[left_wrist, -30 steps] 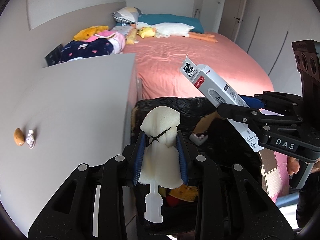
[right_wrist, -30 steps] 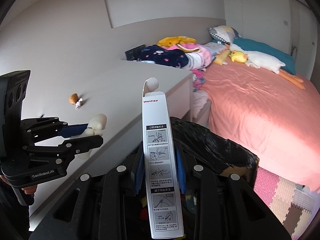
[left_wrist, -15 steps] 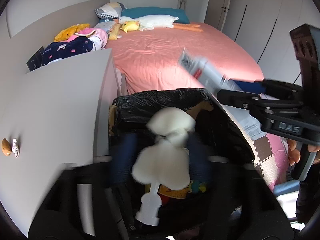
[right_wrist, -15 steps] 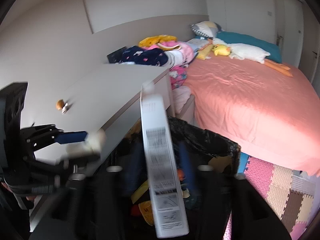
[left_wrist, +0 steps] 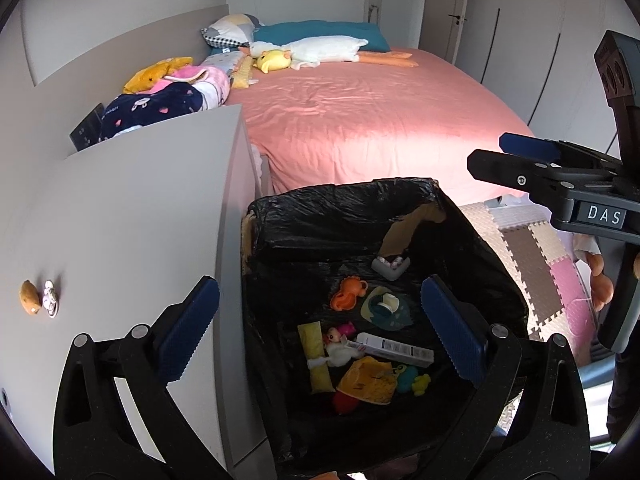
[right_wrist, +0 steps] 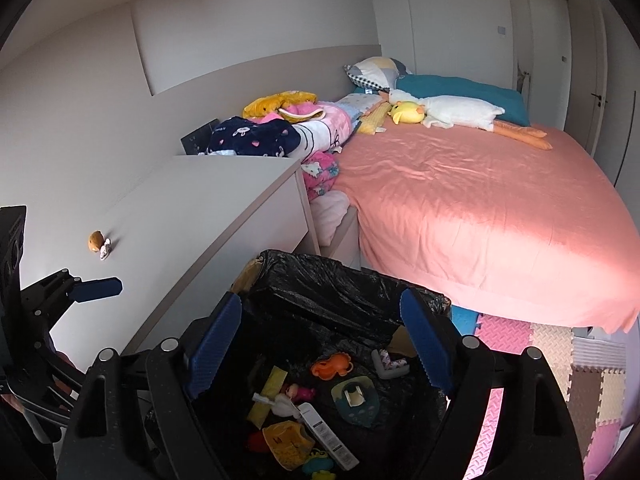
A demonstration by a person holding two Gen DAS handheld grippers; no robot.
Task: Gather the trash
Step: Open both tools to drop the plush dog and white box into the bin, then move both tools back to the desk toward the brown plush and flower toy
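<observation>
A bin lined with a black bag [left_wrist: 340,216] [right_wrist: 344,284] stands between the dresser and the bed. In it lie the white box [left_wrist: 394,349] [right_wrist: 328,436], the cream foam piece [left_wrist: 340,354] [right_wrist: 280,400] and several small toys and wrappers. My left gripper [left_wrist: 316,332] is open and empty above the bin; it also shows in the right wrist view [right_wrist: 96,288]. My right gripper [right_wrist: 320,348] is open and empty above the bin; in the left wrist view it sits at the right [left_wrist: 520,156].
A grey dresser [left_wrist: 120,216] [right_wrist: 200,216] is left of the bin, with two small figures [left_wrist: 38,302] [right_wrist: 99,243] on top. A pink bed [left_wrist: 360,120] with plush toys and clothes lies behind. Foam floor mats [left_wrist: 544,252] are at the right.
Both grippers opened. The foam piece and the white box dropped into the bin. Both grippers now sit over the bin, looking down into it.
</observation>
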